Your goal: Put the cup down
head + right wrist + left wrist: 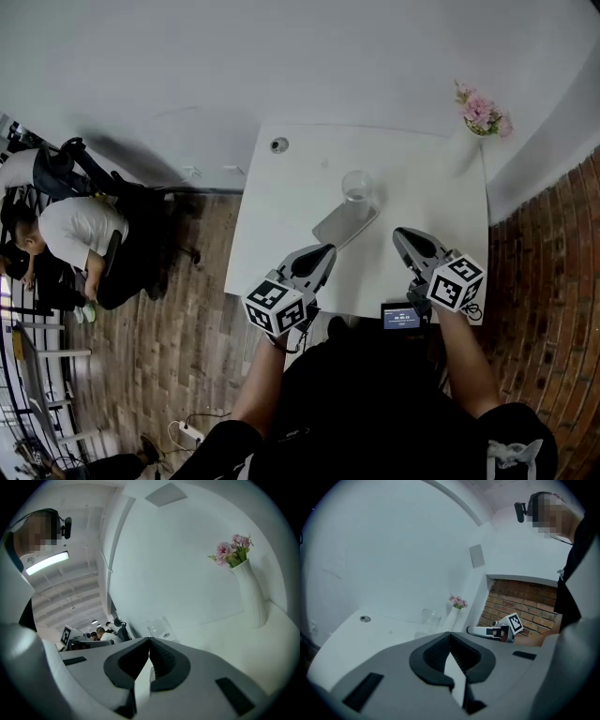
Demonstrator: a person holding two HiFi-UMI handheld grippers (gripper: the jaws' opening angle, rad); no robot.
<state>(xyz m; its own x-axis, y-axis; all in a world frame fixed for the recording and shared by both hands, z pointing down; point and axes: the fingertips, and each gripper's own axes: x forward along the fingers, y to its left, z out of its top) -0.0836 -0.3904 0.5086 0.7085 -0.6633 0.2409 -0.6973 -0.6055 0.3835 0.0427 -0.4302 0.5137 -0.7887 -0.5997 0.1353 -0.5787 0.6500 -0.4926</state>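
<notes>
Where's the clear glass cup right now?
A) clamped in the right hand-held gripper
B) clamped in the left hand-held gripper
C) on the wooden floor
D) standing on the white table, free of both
D: the clear glass cup stands on the white table, apart from the left hand-held gripper and the right hand-held gripper, whose jaws are both shut on nothing.
</notes>
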